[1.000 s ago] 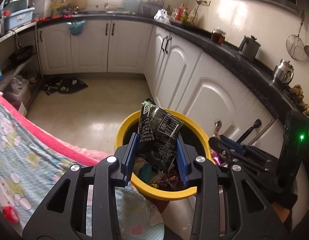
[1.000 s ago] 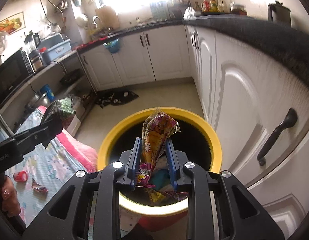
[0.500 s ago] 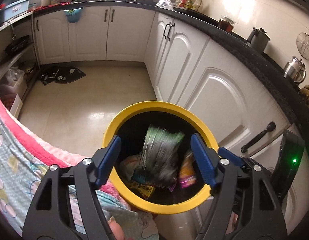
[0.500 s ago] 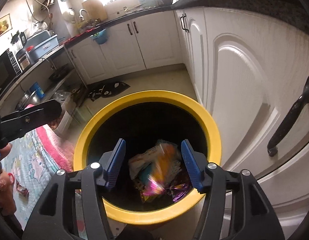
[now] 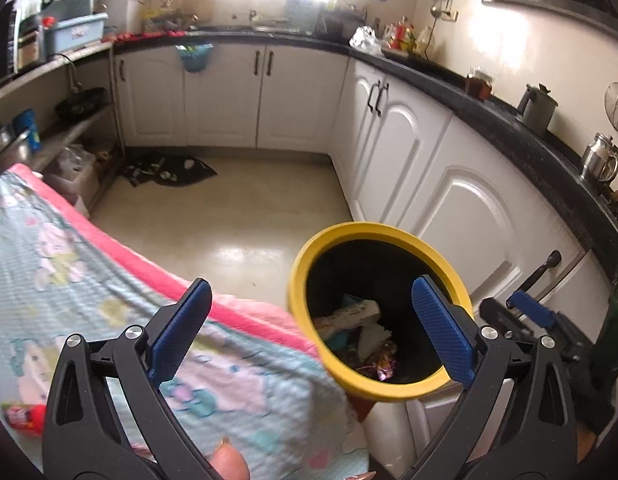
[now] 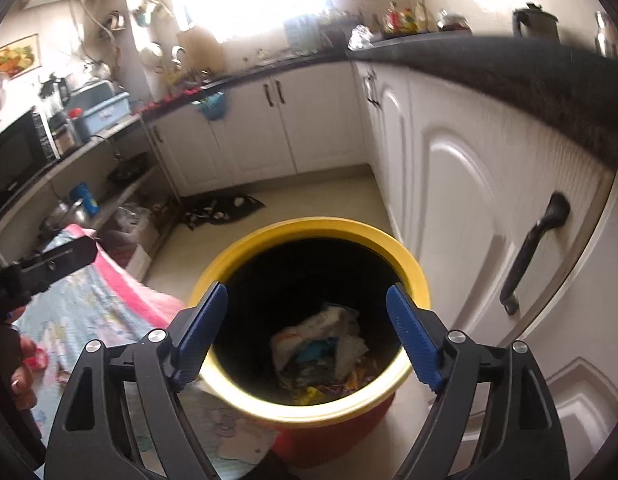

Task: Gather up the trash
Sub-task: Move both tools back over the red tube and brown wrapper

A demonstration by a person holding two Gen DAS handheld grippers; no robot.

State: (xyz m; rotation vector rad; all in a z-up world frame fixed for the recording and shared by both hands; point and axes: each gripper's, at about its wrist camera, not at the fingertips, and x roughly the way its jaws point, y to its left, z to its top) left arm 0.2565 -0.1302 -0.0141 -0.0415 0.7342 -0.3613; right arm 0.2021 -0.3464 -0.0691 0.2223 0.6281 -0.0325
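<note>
A yellow-rimmed bin [image 5: 299,276] [image 6: 421,292] stands by the white cupboards, with several wrappers [image 5: 361,336] [image 6: 321,344] lying at its bottom. My left gripper [image 5: 309,324] hangs over the bin's left rim and the cloth edge; its jaws are opening wide and nothing is between them. My right gripper [image 6: 309,332] hovers over the bin mouth, jaws also opening and empty. A small red wrapper [image 5: 23,416] lies on the patterned cloth [image 5: 69,280] at the lower left.
White cupboard doors [image 6: 461,216] with a black handle [image 6: 533,252] stand right of the bin. A dark rag [image 5: 169,168] lies on the pale floor [image 5: 229,216]. Shelves with pots [image 6: 69,208] line the left side. A person's fingertip [image 5: 227,460] shows at the bottom edge.
Both grippers opened and let go: the black packet dropped from the left and the colourful wrapper from the right into the bin. The left gripper then swung left, toward the cloth.
</note>
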